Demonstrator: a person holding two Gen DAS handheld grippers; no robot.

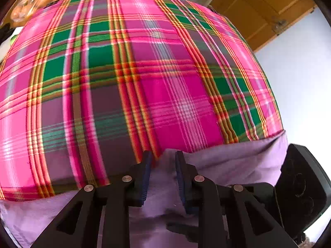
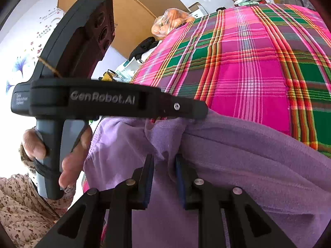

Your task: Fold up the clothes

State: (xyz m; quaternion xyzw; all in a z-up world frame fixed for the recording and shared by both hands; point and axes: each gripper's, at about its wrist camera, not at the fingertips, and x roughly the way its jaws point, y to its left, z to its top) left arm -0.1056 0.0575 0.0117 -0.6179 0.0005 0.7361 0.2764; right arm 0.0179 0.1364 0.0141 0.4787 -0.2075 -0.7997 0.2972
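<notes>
Between the right gripper's (image 2: 163, 161) two fingers sits a bunched fold of one lilac fleece garment (image 2: 238, 155), pinched. Beside it, the left gripper (image 2: 194, 113) clamps the same edge. One pink-green plaid cloth (image 2: 248, 62) lies beneath; one hand (image 2: 62, 150) holds the left handle.

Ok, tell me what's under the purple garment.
The purple garment lies on a pink plaid cloth, which shows beyond its edge. Whatever is beneath the cloth is covered.

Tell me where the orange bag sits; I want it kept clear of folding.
The orange bag sits at the plaid cloth's far left corner.
</notes>
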